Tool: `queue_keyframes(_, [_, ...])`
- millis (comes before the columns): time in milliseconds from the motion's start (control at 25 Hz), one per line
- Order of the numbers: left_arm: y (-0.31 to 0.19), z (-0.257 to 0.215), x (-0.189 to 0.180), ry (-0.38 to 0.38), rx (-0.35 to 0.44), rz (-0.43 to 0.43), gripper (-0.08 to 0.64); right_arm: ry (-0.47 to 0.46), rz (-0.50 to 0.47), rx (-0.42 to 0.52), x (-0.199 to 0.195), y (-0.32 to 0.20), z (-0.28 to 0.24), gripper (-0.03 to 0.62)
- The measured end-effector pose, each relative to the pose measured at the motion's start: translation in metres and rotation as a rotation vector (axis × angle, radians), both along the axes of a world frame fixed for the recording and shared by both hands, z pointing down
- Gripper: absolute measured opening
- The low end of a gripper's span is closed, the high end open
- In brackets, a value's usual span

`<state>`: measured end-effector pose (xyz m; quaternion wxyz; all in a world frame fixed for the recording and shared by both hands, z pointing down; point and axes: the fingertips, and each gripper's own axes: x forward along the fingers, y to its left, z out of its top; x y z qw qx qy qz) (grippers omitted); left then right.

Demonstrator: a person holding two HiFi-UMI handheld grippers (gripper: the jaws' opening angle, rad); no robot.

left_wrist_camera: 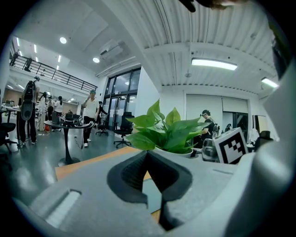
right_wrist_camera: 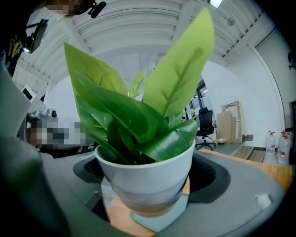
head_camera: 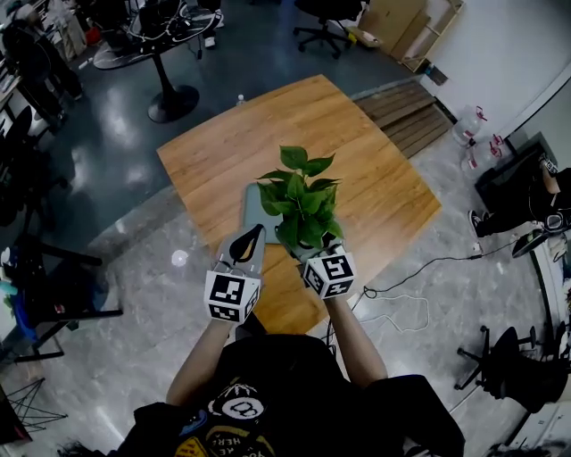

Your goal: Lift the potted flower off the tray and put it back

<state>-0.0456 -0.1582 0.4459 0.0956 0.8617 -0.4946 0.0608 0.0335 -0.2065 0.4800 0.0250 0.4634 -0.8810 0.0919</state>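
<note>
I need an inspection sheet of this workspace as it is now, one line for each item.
Surface: wooden table, bare around the tray.
Job's things: grey tray on the table; potted plant above a corner of the tray, contact cannot be told.
Clutter: nothing seen.
Grippers: left gripper shut, empty, beside the plant; right gripper shut on the potted plant.
Cables: dark cable on the floor, right of the table.
Surroundings: office chair, round black table, standing people, water bottles.
</note>
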Motion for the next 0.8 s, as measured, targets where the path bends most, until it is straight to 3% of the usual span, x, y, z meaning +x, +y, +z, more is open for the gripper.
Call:
queue_keyframes(280, [-0.019, 0.046, -0.011, -0.009, -0.043, -0.034, -0.003, 0.014, -0.031, -0.01, -0.009, -0.037, 0.067, 0.538])
queue_keyframes(480, [-0.046, 0.08, -0.017, -0.108, -0.033, -0.004, -0.002, 0.036, -0.041, -0.042, -0.015, -0.071, 0.127, 0.538])
queue_keyframes(800, [-0.073, 0.162, -0.027, -0.12, -0.135, -0.033, -0.002, 0.075, -0.039, -0.097, -0.014, -0.108, 0.224, 0.538])
